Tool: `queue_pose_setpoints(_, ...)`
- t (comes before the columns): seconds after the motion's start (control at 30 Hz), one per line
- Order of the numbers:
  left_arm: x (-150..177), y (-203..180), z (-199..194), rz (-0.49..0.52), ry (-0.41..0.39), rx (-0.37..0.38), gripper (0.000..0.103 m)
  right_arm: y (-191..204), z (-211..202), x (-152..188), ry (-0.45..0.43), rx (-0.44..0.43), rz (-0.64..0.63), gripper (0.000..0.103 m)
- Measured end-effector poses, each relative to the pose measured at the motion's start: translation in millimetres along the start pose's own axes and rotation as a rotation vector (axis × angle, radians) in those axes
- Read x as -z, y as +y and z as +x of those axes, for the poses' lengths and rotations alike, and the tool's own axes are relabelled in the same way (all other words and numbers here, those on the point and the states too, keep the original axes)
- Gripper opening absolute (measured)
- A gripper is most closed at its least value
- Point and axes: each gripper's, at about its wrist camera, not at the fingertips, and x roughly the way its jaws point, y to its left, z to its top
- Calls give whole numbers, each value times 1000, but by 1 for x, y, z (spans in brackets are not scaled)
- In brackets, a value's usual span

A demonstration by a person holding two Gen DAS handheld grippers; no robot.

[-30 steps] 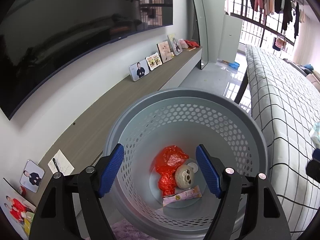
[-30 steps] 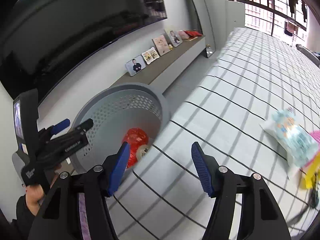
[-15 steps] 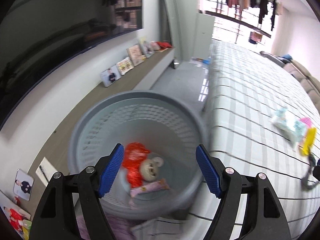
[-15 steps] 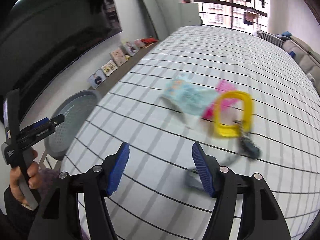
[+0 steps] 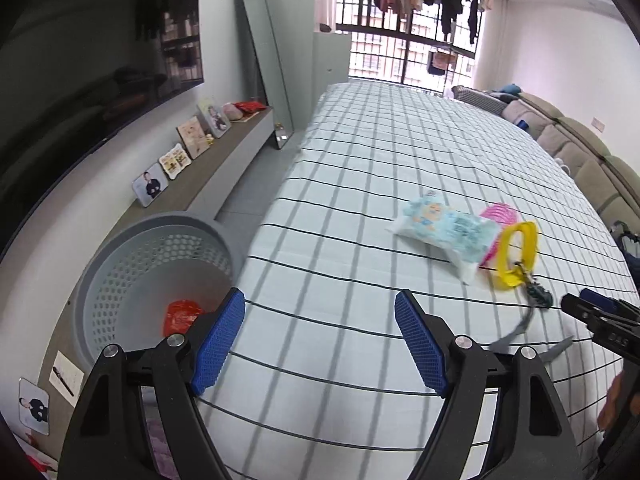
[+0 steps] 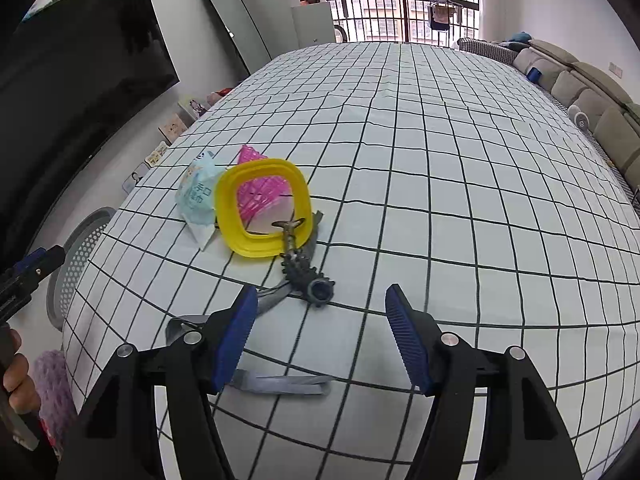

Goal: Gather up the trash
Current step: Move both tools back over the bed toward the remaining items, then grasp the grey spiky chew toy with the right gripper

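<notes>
Left gripper (image 5: pixel 320 344) hangs over the near edge of the checked cloth (image 5: pixel 360 184), jaws wide, having just been opening further, with nothing between them but cloth. Grey perforated basket (image 5: pixel 132 256) sits off its left finger, beside the cloth's edge; a red wrapper (image 5: pixel 182 314) lies on the basket's floor just left of that fingertip.

Right gripper (image 6: pixel 318 336) is also spread, empty, over the cloth. Just ahead of it, slightly left of centre: a dark spiky object (image 6: pixel 310 280) on a grey strap (image 6: pixel 280 384) that trails back under the left finger. Beyond that, a yellow ring-shaped lid (image 6: pixel 262 208), touching the spiky object's far end. Pink mesh piece (image 6: pixel 256 194) shows through and behind the ring. Pale blue wipes packet (image 6: pixel 198 200) lies against the ring's left side.

Basket rim visible far left of the right gripper, well apart from the litter cluster.
</notes>
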Motion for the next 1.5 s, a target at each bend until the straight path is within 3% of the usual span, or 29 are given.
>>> queue_pose_setpoints(0.2, 5, -31, 6, 21, 27, 21, 77, -6, 13, -5, 15, -23, -51, 64)
queue_pose_setpoints(0.57, 16, -51, 21, 31, 86, 18, 78, 15, 40, -13, 28, -87, -116, 63)
queue_pose_setpoints(0.93, 20, -62, 26, 49, 103, 27, 78, 26, 47, -13, 36, -84, -164, 39)
queue_pose_setpoints(1.0, 20, -64, 26, 52, 106, 31, 78, 26, 47, -12, 39, -83, -172, 22)
queue_pose_setpoints(1.5, 24, -96, 34, 129, 126, 90, 78, 0, 10, -1, -4, -103, -87, 19)
